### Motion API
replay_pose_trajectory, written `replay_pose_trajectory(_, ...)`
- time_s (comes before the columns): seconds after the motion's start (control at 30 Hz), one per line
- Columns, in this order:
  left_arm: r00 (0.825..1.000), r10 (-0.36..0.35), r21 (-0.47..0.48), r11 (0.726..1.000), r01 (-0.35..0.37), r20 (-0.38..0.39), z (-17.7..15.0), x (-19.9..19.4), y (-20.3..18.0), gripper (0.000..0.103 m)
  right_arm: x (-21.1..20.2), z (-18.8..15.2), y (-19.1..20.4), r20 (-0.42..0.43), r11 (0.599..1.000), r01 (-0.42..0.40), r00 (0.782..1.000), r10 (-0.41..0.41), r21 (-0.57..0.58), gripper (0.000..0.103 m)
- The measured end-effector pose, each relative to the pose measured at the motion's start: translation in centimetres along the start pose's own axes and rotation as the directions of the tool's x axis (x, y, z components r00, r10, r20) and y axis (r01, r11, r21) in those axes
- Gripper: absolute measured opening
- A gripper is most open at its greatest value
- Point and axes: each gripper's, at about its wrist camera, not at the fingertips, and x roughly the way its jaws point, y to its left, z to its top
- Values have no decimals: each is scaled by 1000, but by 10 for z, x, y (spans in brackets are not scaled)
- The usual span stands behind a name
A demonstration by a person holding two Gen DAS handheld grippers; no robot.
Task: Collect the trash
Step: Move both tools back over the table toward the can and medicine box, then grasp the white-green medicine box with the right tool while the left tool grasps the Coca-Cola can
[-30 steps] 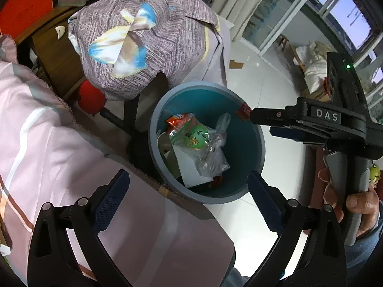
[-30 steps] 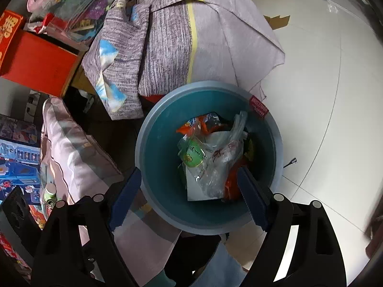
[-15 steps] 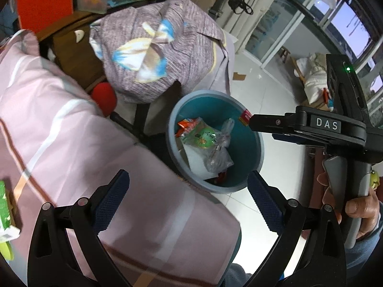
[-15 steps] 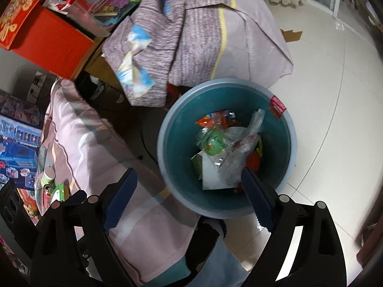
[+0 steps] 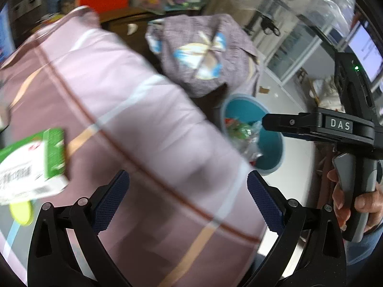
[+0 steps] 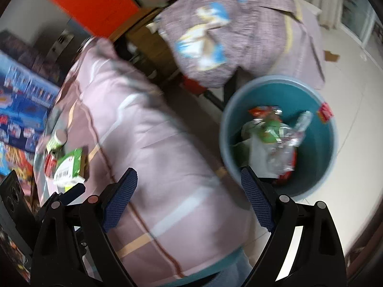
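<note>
Above the pink quilt (image 5: pixel 134 110), both grippers, left (image 5: pixel 188 199) and right (image 6: pixel 189 198), gape empty; next target, likely the green carton (image 5: pixel 33 157), needs a reach.

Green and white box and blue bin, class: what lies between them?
In both wrist views, the pink striped quilt fills the stretch between the green and white box and the blue bin of trash. Both grippers hang open above it.

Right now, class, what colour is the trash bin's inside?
Teal; the trash bin shows best in the right wrist view.
</note>
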Motion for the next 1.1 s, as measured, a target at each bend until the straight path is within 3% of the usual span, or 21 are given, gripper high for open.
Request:
replay_pose_trajectory(0.23, 996, 78, -123, 990, -72, 40, -36, -42, 76, 99, 25, -11, 80, -61, 984, 2, 998, -13, -176, 84)
replay_pose_trajectory(0.43, 989, 129, -239, 965, -109, 72, -63, -74, 134, 99, 45, -29, 151, -98, 937, 5, 994, -42, -349, 84)
replay_pose_trajectory(0.6, 979, 191, -305, 939, -160, 73, -89, -95, 178, 99, 60, -50, 206, -105, 869, 21, 991, -84, -494, 84)
replay_pose_trajectory(0.9, 971, 229, -409, 894, -184, 65, -122, -114, 235, 99, 91, -79, 279, -80, 732, 57, 985, -152, -679, 84)
replay_pose_trajectory(1.1, 969, 239, -467, 866, -181, 67, -134, -121, 265, 99, 118, -95, 309, 11, 590, 150, 973, -232, -794, 84)
